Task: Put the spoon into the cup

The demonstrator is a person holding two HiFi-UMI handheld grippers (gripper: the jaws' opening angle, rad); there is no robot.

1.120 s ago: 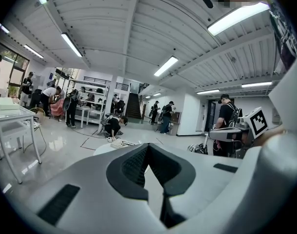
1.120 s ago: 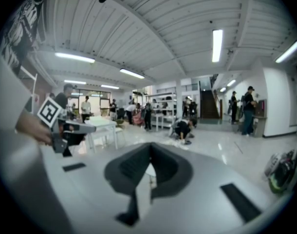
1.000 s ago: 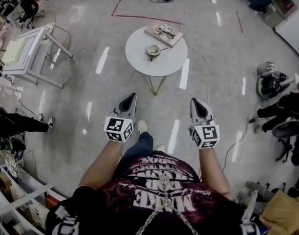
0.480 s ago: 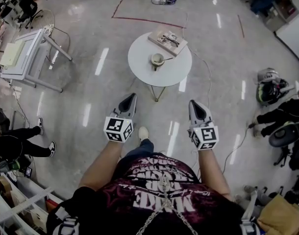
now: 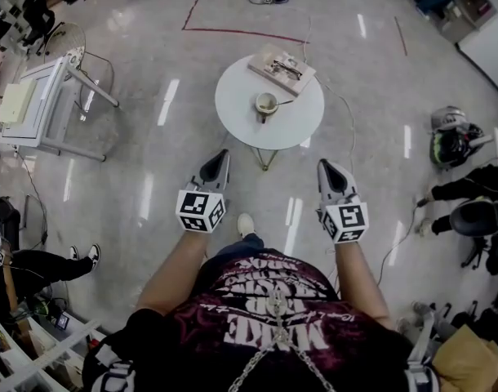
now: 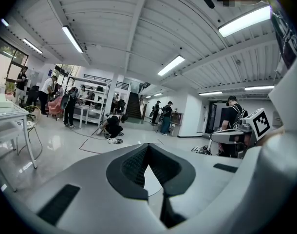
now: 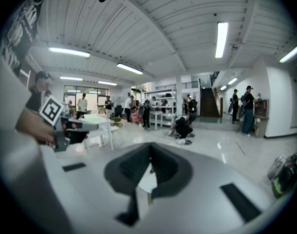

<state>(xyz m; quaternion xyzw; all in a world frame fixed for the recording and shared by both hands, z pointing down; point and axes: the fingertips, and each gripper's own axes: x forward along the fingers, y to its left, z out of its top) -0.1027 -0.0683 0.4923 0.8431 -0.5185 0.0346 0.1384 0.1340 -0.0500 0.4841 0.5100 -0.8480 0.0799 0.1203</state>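
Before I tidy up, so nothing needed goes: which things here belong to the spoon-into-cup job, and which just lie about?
For the job: cup; spoon beside it; round table; left gripper and right gripper, both shut, empty.
Lying about: tray at the table's far edge; white desk; dark bag on the floor.

"What stands between me and the round table (image 5: pixel 233 113)?"

"Open floor (image 5: pixel 171 166). I can take the left gripper (image 5: pixel 220 157) and the right gripper (image 5: pixel 324 168) straight ahead."

"And the tabletop?"

"The near and left parts are bare. The cup (image 5: pixel 267 103) stands mid-table with the spoon (image 5: pixel 283 101) just to its right, and a flat board (image 5: pixel 282 66) fills the far edge. A cable (image 5: pixel 351 137) runs over the floor right of the table."
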